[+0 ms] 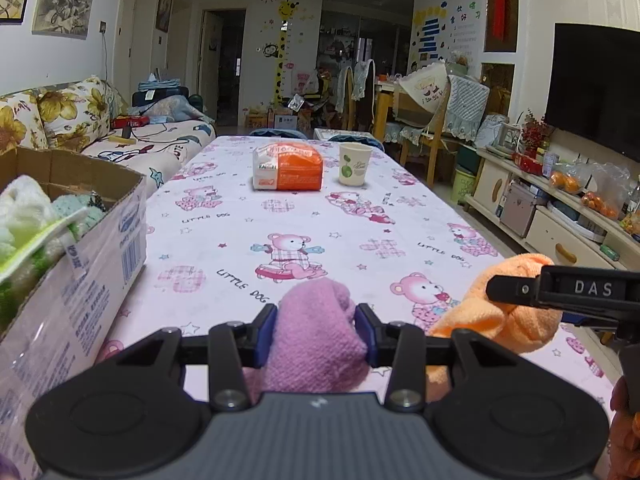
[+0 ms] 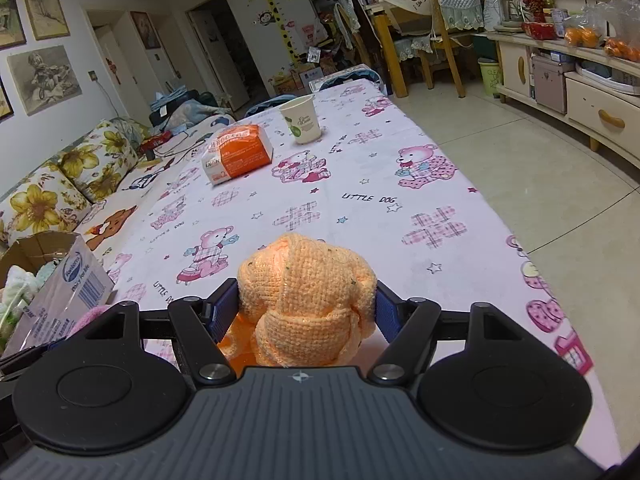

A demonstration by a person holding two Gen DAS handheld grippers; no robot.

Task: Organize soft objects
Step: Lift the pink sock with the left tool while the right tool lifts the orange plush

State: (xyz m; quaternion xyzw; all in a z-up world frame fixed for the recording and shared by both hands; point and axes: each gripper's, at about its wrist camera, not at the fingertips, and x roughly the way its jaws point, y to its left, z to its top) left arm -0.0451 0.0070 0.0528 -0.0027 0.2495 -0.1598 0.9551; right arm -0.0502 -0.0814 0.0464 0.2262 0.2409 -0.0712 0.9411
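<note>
The purple cloth (image 1: 316, 332) sat bunched and pinched in the nearly closed left claw (image 1: 316, 330), above the table's near edge; the orange cloth (image 2: 308, 296) filled the wider right claw (image 2: 308, 308), which gripped it. Both looked light, limp and compressible, best held at the bulk. The cardboard box (image 1: 80, 240) stood at the left edge of the table (image 1: 320, 216), in a cluttered living room.

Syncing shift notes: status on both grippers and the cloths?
Left gripper shut on pink cloth. Right gripper shut on orange cloth. Cardboard box left, path unobstructed.
</note>
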